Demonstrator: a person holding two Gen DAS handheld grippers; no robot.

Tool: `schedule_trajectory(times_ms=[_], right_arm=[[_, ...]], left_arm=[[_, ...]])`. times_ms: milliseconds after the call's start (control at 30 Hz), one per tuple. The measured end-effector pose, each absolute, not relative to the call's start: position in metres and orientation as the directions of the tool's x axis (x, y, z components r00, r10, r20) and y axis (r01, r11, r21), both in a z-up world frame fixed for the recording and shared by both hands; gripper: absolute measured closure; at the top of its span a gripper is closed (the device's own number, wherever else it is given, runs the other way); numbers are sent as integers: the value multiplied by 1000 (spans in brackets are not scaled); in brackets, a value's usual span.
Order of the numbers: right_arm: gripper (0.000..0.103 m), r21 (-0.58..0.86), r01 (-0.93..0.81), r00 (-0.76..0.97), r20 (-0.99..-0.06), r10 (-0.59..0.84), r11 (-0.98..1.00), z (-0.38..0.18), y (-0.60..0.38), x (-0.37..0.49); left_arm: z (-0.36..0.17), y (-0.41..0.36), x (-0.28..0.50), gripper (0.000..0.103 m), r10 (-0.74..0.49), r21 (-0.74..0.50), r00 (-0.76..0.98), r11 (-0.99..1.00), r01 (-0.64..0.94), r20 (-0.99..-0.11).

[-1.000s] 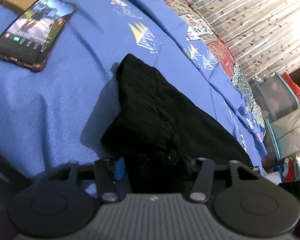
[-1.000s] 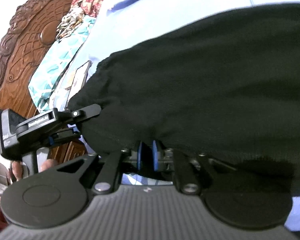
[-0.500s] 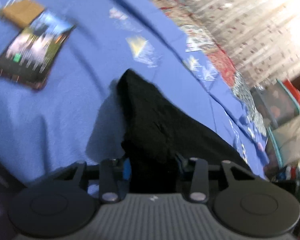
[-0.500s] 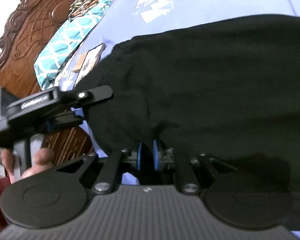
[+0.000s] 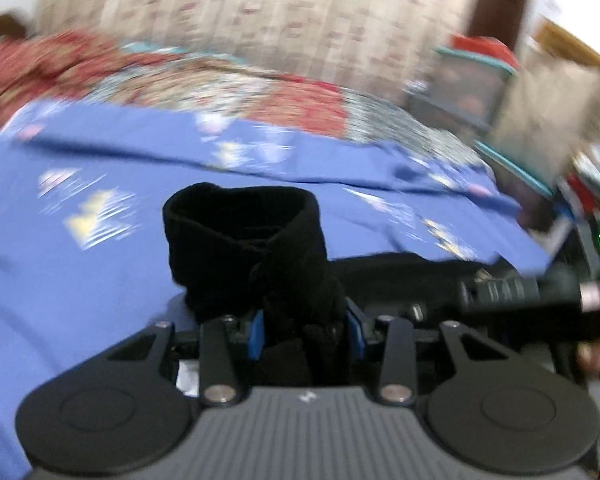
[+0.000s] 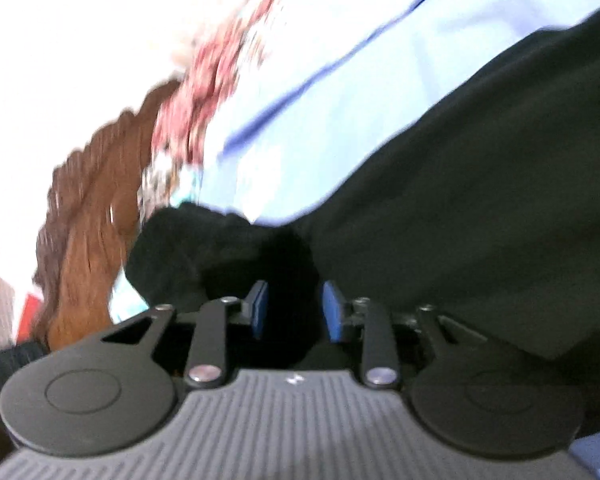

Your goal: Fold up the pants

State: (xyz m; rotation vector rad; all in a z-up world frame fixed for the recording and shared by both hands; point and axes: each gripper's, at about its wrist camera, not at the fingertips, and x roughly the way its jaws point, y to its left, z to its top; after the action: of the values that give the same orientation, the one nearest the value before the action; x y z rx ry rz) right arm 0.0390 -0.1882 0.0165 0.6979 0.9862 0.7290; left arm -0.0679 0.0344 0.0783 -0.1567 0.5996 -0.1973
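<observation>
Both views are blurred. The left tongs (image 5: 305, 330) and right tongs (image 6: 293, 311) each pinch a bunched fold of the black pants (image 5: 256, 240), lifted above the blue bed sheet (image 5: 80, 272) toward 12 o'clock. The thick bunches could slip and spoil the fold.

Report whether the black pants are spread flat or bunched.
Bunched at the held end: the black pants rise in a rumpled roll from the left gripper, above the blue sheet.

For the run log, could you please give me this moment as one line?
left tool: black pants bunched between pads | right tool: same, pads apart | surface: blue bedsheet | both views blurred
</observation>
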Motion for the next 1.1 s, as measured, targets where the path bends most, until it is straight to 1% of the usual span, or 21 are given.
schedule_trajectory(times_ms=[67, 100, 133, 167, 200, 233, 333, 367, 400, 467, 533, 667, 733, 767, 800, 833, 900, 933, 1000, 1067, 1100], right_arm=[[67, 799, -194, 414, -459, 786, 568, 19, -210, 38], [62, 806, -176, 433, -453, 780, 566, 18, -220, 36], [53, 817, -143, 451, -448, 772, 558, 13, -229, 34], [47, 830, -102, 465, -448, 764, 549, 8, -234, 32], [39, 844, -50, 477, -450, 755, 534, 0, -241, 31], [35, 855, -13, 479, -451, 753, 519, -7, -246, 31], [27, 852, 34, 466, -476, 745, 523, -16, -250, 32], [26, 843, 25, 462, -487, 742, 538, -17, -248, 33], [22, 832, 13, 456, -498, 738, 554, -18, -243, 35], [19, 812, -8, 446, -519, 729, 583, -11, -223, 43], [19, 806, -43, 417, -522, 744, 590, -10, -216, 48], [15, 799, -122, 386, -508, 770, 588, 0, -202, 50], [15, 763, -160, 365, -543, 756, 626, 0, -194, 50], [16, 730, -178, 345, -581, 737, 660, -1, -183, 51], [20, 687, -205, 328, -624, 710, 698, -3, -175, 50], [44, 625, -251, 337, -659, 673, 739, -2, -165, 46], [63, 530, -319, 363, -697, 618, 786, 7, -157, 42], [69, 529, -331, 372, -687, 623, 781, 13, -158, 43], [70, 514, -371, 432, -641, 634, 773, 33, -166, 43], [69, 443, -429, 517, -595, 616, 787, 54, -174, 37], [67, 417, -441, 539, -585, 606, 795, 58, -179, 37]], left_arm=[[73, 4, -62, 65, -261, -141, 788, 965, 220, -557], [68, -11, -58, 61, -267, -109, 771, 962, 251, -578], [59, -26, -53, 58, -262, -78, 747, 959, 272, -611], [49, -36, -50, 57, -250, -54, 723, 958, 283, -644], [42, -42, -49, 57, -242, -40, 698, 955, 292, -674], [36, -47, -50, 56, -241, -32, 670, 951, 308, -703], [39, -42, -65, 49, -256, -32, 675, 945, 325, -692], [44, -35, -71, 47, -265, -51, 680, 947, 317, -684], [51, -28, -73, 46, -275, -79, 682, 949, 304, -677], [61, -5, -79, 43, -309, -169, 686, 949, 265, -658], [70, 19, -84, 40, -301, -230, 704, 953, 197, -643], [77, 56, -98, 40, -273, -316, 731, 945, 83, -625], [76, 69, -99, 40, -265, -349, 733, 936, 40, -626], [74, 71, -96, 40, -264, -359, 729, 933, 27, -631], [71, 73, -91, 40, -262, -364, 722, 931, 15, -640], [68, 74, -88, 40, -260, -366, 714, 931, 5, -650], [66, 71, -84, 40, -262, -372, 701, 928, -5, -663], [64, 69, -83, 40, -269, -376, 696, 927, -2, -666], [61, 66, -86, 40, -278, -375, 690, 927, 11, -668], [59, 65, -86, 40, -287, -375, 686, 927, 22, -668], [57, 64, -86, 40, -292, -378, 683, 925, 26, -669]])
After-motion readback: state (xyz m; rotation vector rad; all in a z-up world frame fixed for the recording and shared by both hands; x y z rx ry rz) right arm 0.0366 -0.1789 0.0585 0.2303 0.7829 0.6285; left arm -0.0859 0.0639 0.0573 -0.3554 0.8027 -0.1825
